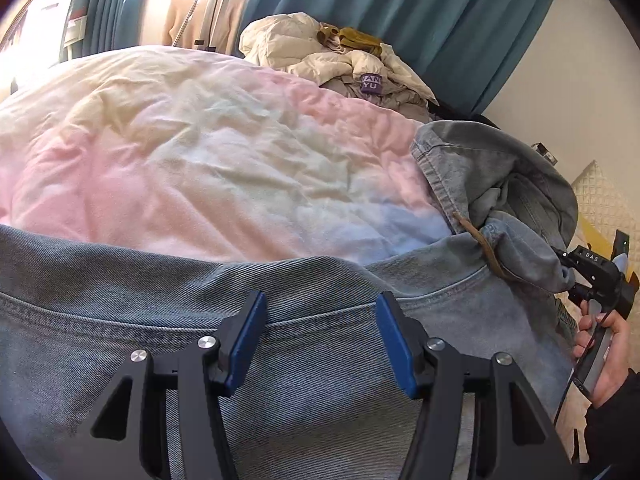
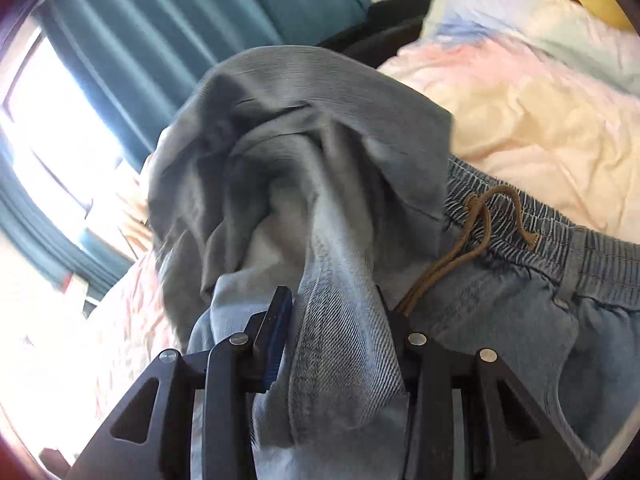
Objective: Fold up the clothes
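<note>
Light blue denim trousers with an elastic waistband and a brown drawstring lie on a pastel duvet. My left gripper is open, its blue pads hovering over a seam of the denim. My right gripper is shut on a bunched fold of the trousers and lifts it; the raised cloth hangs over the fingers. The waistband and drawstring lie to the right. The right gripper also shows in the left wrist view, held by a hand.
A heap of cream puffer clothing lies at the far side of the bed. Teal curtains and a bright window stand behind. A white wall is at the right.
</note>
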`<state>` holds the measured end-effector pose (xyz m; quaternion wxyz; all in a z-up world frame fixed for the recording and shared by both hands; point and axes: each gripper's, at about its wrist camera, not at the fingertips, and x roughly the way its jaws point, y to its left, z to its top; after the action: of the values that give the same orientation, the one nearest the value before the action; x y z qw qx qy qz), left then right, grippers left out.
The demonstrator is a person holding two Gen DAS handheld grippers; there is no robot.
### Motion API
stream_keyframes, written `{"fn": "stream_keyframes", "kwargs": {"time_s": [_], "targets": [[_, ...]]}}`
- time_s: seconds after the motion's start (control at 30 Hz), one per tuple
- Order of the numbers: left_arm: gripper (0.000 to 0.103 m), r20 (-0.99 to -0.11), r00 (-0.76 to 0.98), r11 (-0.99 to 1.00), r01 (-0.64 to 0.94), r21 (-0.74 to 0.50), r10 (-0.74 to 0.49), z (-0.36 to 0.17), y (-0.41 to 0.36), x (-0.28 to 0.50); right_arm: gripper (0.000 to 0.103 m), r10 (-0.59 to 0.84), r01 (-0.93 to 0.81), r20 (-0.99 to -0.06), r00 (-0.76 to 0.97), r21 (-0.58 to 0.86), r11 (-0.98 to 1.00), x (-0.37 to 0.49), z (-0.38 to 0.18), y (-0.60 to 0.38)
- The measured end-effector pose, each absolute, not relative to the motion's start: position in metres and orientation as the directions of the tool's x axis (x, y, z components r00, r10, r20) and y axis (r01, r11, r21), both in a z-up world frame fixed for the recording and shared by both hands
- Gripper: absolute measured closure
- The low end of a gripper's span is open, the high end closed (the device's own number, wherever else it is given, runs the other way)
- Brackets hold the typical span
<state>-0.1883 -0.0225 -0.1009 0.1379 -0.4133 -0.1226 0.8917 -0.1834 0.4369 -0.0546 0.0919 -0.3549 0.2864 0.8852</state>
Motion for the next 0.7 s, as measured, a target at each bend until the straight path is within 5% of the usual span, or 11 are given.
{"fn": "stream_keyframes", "kwargs": {"time_s": [0.37,0.7], "targets": [[0.045,-0.686,-0.609,-0.913,-0.188,-0.361,0.397,-0.092,-0.017,-0.170,0.061,0.072,-0.444,-0.743,-0.665,0.316,-0.838,-0.118,-0.028,0.380],[0.045,-0.705,-0.579,-0.910,-0.213,-0.356,0.411,-0.089,0.004,-0.164,0.061,0.076,-0.482,-0.667,-0.741,0.450,-0.752,-0.094,-0.029,0.404]]}}
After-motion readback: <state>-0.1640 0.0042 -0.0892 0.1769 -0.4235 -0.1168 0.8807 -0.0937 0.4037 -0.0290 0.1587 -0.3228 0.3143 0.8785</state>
